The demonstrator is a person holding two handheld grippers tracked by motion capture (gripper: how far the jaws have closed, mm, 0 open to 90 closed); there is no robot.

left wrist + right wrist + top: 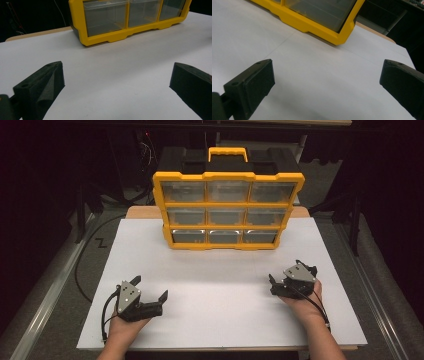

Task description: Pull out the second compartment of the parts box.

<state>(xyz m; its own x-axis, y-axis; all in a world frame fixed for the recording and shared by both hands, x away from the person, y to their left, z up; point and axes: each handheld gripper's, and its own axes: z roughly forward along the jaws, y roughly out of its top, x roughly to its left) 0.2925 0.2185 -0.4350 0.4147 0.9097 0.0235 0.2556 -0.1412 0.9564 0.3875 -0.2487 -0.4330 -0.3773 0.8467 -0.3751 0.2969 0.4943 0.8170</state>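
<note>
Yellow drawer organizer [227, 202] stands upright at the white table's [225, 305] far edge. Left gripper [150, 290] and right gripper [285, 275] rest near it, jaws apart, empty. Looks rigid, bulky; take its top handle [228, 153].

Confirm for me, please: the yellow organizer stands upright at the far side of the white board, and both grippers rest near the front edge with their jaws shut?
Not quite. The yellow organizer does stand upright at the far side of the white board, but the left gripper and right gripper have their jaws open, as both gripper views show.
</note>
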